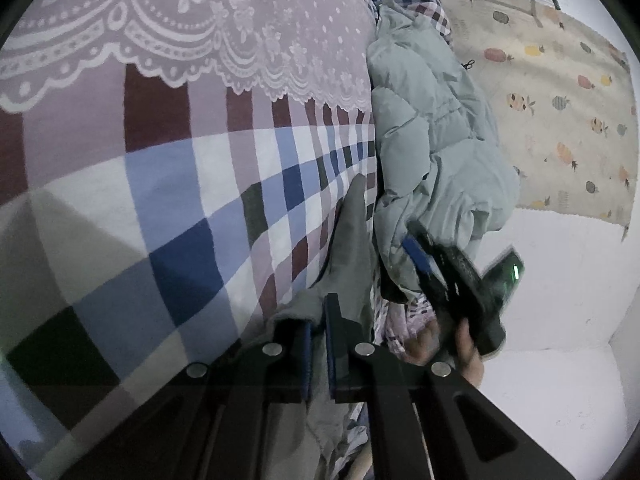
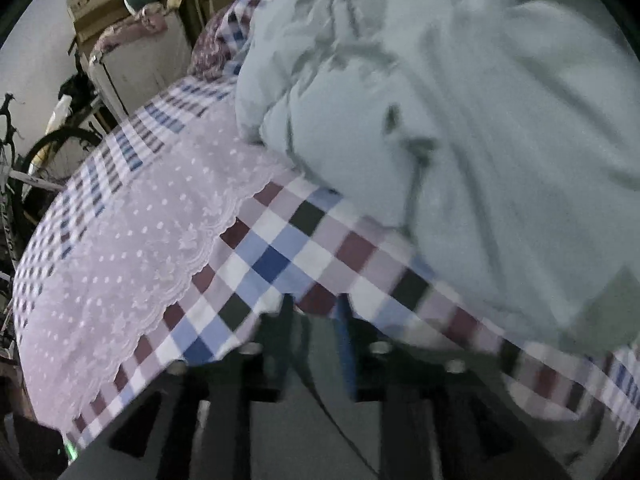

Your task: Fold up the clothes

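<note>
Your left tongs [image 1: 318, 344] are pinched on a grey-green cloth edge [image 1: 348, 248], pads nearly together with fabric between them. Your right tongs [image 2: 312, 344] look narrow too, with something dark and thin between the pads, but that view is blurred, so I cannot tell if they grip or just sit close. In the left view the right tongs [image 1: 416, 256] sit in among the jacket [image 1: 432, 132] folds, hand [image 1: 466, 344] behind.

The jacket, pale puffy quilted, lies bunched on the bed's checked sheet [image 1: 192, 216], beside the lace cover [image 1: 224, 32]; in the right view it fills the upper right [image 2: 460, 100]. The fold looks barely started.

Risks:
- The padded fabric is thick and slippery, so a thin edge bite can slip when you lift.
- The right tongs may catch the sheet along with the jacket, dragging the bedding.
- The lace cover is near and could snag if you sweep left.
- Uneven pull between hands twists the jacket rather than flattening it.
</note>
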Demonstrator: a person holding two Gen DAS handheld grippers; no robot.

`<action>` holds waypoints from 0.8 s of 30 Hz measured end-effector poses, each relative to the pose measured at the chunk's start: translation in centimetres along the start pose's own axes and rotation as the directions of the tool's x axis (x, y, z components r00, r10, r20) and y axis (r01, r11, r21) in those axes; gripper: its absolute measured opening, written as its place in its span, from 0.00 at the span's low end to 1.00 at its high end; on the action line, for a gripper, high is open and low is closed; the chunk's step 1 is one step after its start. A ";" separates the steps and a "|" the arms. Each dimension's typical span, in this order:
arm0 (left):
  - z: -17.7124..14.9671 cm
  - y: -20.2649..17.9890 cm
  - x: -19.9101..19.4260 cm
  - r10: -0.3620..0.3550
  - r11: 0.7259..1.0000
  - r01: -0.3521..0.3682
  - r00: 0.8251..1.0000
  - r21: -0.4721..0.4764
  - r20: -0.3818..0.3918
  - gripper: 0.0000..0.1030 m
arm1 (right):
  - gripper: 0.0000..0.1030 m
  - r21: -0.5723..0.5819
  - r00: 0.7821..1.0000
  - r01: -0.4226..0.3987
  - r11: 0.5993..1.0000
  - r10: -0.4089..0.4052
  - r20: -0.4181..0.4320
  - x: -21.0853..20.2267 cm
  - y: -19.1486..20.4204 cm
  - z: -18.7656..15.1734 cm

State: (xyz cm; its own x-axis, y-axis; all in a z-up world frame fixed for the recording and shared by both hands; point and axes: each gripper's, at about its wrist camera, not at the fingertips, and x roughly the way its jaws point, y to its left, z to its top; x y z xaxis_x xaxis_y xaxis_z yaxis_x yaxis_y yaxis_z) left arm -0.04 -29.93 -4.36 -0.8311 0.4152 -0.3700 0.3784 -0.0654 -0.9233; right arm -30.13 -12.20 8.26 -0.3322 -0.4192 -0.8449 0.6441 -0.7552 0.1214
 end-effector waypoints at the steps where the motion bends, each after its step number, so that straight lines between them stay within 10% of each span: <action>1: 0.0 -0.1 -0.1 0.001 1.000 -0.001 1.000 0.004 0.001 0.13 | 0.39 0.010 1.000 -0.001 1.000 0.001 0.011 -1.2 -0.6 -0.6; 10: -1.2 -3.0 -3.3 -0.007 0.992 -0.011 0.989 0.123 0.148 0.69 | 0.45 0.135 0.991 0.078 0.988 -0.092 0.098 -14.2 -8.0 -9.9; 15: -0.4 -5.1 -5.2 0.013 0.970 -0.073 0.968 0.233 0.252 0.71 | 0.47 0.225 0.977 0.179 0.958 -0.200 0.073 -19.3 -13.6 -13.9; 24: -0.7 -7.8 0.9 0.213 0.817 -0.212 0.975 0.536 0.061 0.71 | 0.48 0.293 0.976 0.218 0.931 -0.206 -0.074 -20.3 -20.1 -19.6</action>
State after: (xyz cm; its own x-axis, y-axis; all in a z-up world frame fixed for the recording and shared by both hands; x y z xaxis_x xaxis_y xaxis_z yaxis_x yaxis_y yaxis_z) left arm -3.49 -28.45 2.62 -0.7546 0.3358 -0.5638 0.2671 -0.6275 -0.7314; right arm -22.83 21.42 12.71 -0.4060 -0.2166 -0.8878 0.3254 -0.9421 0.0810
